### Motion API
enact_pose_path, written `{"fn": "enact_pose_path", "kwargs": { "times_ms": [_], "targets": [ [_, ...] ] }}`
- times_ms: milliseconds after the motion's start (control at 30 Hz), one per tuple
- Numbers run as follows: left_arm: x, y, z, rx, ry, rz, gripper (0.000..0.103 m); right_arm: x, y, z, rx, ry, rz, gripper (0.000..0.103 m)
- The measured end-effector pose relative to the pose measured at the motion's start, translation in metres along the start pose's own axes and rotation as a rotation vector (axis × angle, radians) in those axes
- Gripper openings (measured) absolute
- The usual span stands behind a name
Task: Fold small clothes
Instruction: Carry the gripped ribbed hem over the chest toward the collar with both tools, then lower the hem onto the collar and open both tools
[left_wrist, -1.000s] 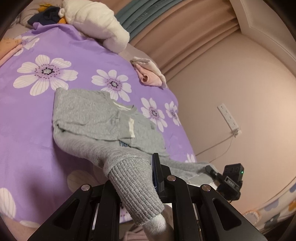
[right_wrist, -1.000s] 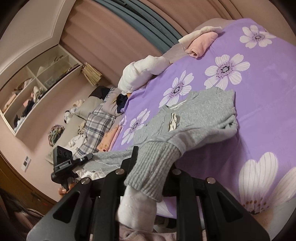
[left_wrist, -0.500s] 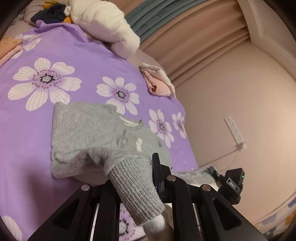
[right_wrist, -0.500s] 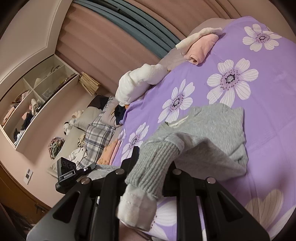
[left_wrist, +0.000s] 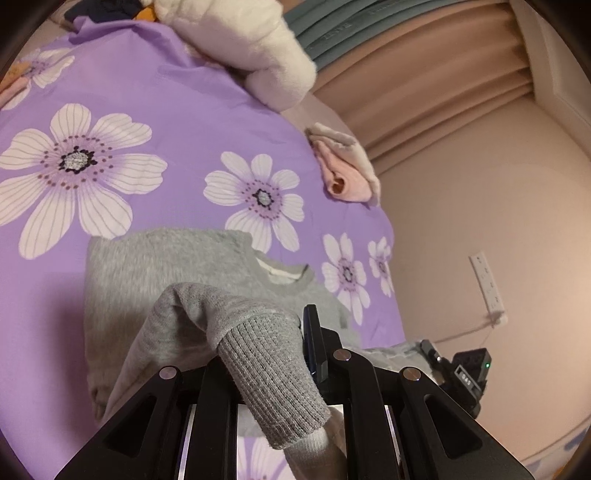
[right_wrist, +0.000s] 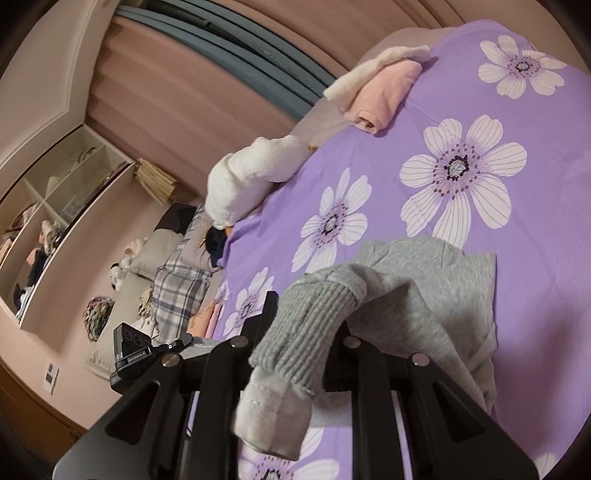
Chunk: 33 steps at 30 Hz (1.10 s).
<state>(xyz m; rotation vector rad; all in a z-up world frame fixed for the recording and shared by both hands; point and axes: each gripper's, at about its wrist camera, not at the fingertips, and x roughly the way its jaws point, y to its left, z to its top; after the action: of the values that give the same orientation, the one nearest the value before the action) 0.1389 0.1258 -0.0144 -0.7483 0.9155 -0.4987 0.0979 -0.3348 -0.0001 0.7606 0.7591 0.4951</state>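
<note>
Sweater (left_wrist: 166, 280) grey knit, on purple flowered bedsheet (left_wrist: 147, 122) | left gripper (left_wrist: 273, 354) clamps ribbed hem | right gripper (right_wrist: 306, 332) clamps ribbed hem | shelves (right_wrist: 55, 206) only in right view; wall socket (left_wrist: 487, 284) only in left

A bed covered with a purple sheet printed with large white flowers (left_wrist: 173, 110) (right_wrist: 480, 258). Lying on it near the middle, a small grey knitted sweater (left_wrist: 155, 266) (right_wrist: 454, 280), body flat on the sheet, neckline toward the far edge, ribbed hem lifted off the bed. At the far edge, a folded pink garment with a cream cloth on top (left_wrist: 345, 173) (right_wrist: 384, 92). Beside that, along the same edge, a fluffy white bundle (left_wrist: 251, 48) (right_wrist: 251, 177). Beyond the bundle, at the corner, dark blue and orange clothes (left_wrist: 110, 7) (right_wrist: 216, 240), partly hidden. Further along, a plaid grey fabric (right_wrist: 181, 291) and peach-coloured clothing (right_wrist: 207, 317) (left_wrist: 14, 77) at the sheet's border.
</note>
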Motion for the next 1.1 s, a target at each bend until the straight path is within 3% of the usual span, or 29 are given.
{"fn": "enact_pose_path", "kwargs": {
  "times_ms": [567,833,867,900,933,1000,1100],
  "targets": [
    [0.062,0.039,0.052,-0.122,0.047,0.055,0.010,0.068,-0.045,0.037,0.110,0.055,-0.091,0.018],
    [0.086,0.067,0.064,-0.247,0.099,0.073,0.010,0.100,-0.072,0.048,0.214,0.114,-0.137,0.021],
    [0.089,0.069,0.064,-0.258,0.107,0.079,0.011,0.103,-0.076,0.049,0.235,0.123,-0.144,0.023],
    [0.092,0.076,0.065,-0.298,0.121,0.091,0.019,0.104,-0.080,0.050,0.261,0.129,-0.143,0.032],
    [0.092,0.080,0.065,-0.326,0.124,0.092,0.036,0.105,-0.086,0.050,0.303,0.128,-0.128,0.037],
    [0.090,0.095,0.070,-0.431,0.110,0.063,0.053,0.104,-0.093,0.053,0.364,0.118,-0.102,0.049],
    [0.085,0.101,0.080,-0.467,0.078,0.041,0.053,0.104,-0.097,0.057,0.406,0.110,-0.079,0.050]
  ]
}}
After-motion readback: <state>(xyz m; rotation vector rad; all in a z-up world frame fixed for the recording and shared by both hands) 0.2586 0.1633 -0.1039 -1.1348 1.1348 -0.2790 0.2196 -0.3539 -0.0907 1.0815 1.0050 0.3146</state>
